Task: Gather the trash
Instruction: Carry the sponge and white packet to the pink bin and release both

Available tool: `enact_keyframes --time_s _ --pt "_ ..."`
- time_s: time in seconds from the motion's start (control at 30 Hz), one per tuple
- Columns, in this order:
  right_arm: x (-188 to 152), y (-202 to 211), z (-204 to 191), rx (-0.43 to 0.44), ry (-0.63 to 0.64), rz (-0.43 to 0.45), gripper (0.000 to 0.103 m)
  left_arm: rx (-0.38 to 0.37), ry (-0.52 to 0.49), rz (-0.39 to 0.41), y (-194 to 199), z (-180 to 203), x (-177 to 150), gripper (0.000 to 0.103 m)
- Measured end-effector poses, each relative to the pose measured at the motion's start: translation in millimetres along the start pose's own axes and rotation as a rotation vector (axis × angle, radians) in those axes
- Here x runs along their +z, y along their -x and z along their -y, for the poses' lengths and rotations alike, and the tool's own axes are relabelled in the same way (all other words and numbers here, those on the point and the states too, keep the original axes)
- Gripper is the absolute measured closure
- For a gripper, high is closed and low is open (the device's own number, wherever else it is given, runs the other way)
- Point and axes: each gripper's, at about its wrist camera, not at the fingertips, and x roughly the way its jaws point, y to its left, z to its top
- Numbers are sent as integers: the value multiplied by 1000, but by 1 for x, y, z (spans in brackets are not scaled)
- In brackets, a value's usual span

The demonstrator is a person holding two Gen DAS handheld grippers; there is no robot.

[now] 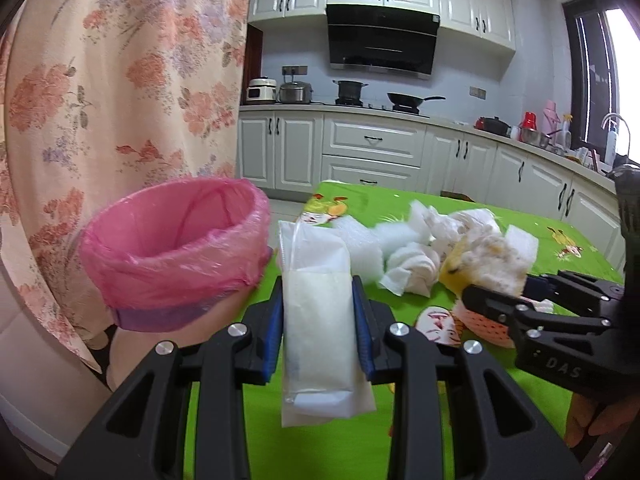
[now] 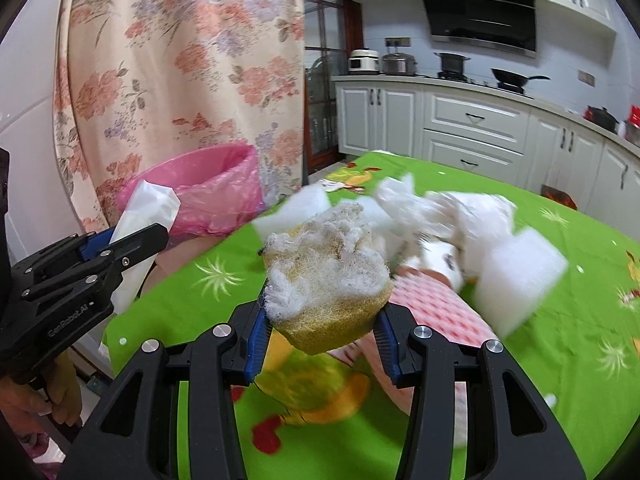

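Observation:
My left gripper (image 1: 318, 312) is shut on a white plastic packet (image 1: 316, 320) and holds it above the green table, to the right of the bin with a pink liner (image 1: 176, 252). My right gripper (image 2: 322, 320) is shut on a worn yellow sponge with grey fluff (image 2: 328, 284), lifted above the table. The sponge also shows in the left wrist view (image 1: 484, 264), with the right gripper (image 1: 500, 300) around it. The left gripper (image 2: 132, 240) and its packet (image 2: 148, 208) show at the left of the right wrist view, in front of the bin (image 2: 212, 192).
A heap of white foam blocks (image 2: 516, 276), crumpled tissues (image 1: 412, 268) and plastic film lies on the green cartoon tablecloth (image 2: 580, 332). A floral curtain (image 1: 120, 80) hangs behind the bin. Kitchen cabinets and a stove stand beyond the table.

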Motion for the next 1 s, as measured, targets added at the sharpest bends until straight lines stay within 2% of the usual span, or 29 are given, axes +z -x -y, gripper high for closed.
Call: enact_keyframes --time_s 0.27,0.57,0.87,1.0 --pt "33 -36 -28 83 46 -8 59 73 23 12 -2 -37 16 73" --pt "91 -82 -65 198 88 -1 59 142 28 30 -15 -99 55 72" --pt "131 -133 -102 272 115 -24 57 159 112 -28 -56 -172 75 70" --pt "144 -156 -112 298 103 -46 50 170 125 -49 -71 -193 81 65"
